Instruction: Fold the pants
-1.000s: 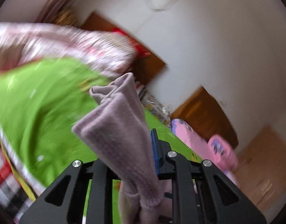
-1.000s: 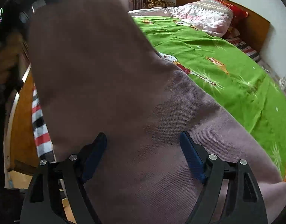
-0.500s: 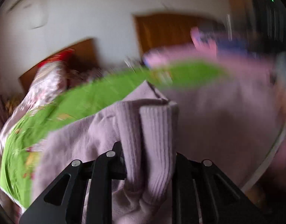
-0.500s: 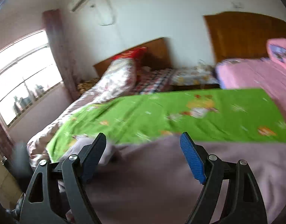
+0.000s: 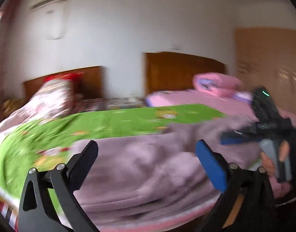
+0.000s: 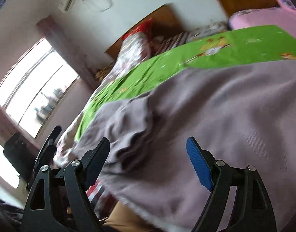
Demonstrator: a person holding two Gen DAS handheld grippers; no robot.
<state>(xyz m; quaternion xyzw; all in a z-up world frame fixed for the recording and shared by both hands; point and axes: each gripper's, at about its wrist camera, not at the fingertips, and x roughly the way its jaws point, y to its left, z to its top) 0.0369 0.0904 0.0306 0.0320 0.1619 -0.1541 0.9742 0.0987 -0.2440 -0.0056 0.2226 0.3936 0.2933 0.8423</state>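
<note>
The mauve knit pants (image 5: pixel 148 166) lie spread on the green bedsheet (image 5: pixel 113 123) at the bed's near edge. They also fill the right wrist view (image 6: pixel 215 119), with a bunched end (image 6: pixel 128 127) at the left. My left gripper (image 5: pixel 146 154) is open and empty just above the pants. My right gripper (image 6: pixel 148 152) is open and empty over the pants; it also shows at the right of the left wrist view (image 5: pixel 244 137). The left gripper's black frame (image 6: pixel 47 145) shows at the left edge of the right wrist view.
A floral quilt (image 5: pixel 53 100) and red pillow (image 5: pixel 62 76) lie at the bed's head by a wooden headboard (image 5: pixel 90 77). A second bed with pink bedding (image 5: pixel 215 85) stands to the right. A window (image 6: pixel 32 89) is on the left. Checked fabric (image 6: pixel 93 191) hangs at the bed edge.
My left gripper has let go of the pants' ribbed end and opened. The pants now lie flat on the bed. Both grippers have swung over the bed's near edge.
</note>
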